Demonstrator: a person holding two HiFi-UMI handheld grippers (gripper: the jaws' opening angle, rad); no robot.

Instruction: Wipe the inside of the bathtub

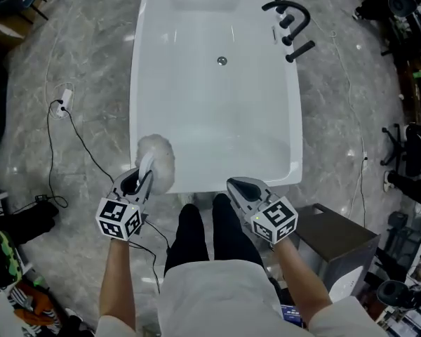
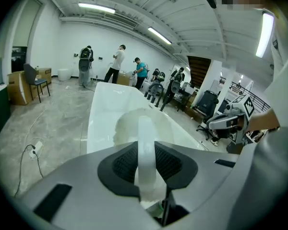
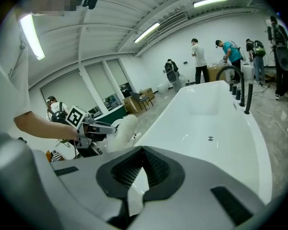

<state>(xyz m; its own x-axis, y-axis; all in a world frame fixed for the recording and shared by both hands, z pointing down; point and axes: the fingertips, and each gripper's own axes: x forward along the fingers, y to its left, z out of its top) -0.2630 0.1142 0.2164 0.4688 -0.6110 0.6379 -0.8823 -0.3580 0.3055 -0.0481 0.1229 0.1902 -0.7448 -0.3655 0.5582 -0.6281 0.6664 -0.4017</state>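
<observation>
Left gripper (image 1: 146, 174) grips the stiff handle (image 2: 145, 147) of a seemingly light, soft duster (image 1: 158, 156); right gripper (image 1: 234, 187), at three o'clock, sits closed, empty.

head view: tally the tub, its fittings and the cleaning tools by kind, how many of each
bathtub: 1
black faucet: 1
drain: 1
fluffy white duster: 1
hand-held grippers: 2, the left hand-held gripper and the right hand-held gripper
total: 6

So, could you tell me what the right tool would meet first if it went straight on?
Probably the near rim of the bathtub, just ahead of the right tool. Its height is unclear, so it might pass over the rim instead.
</observation>
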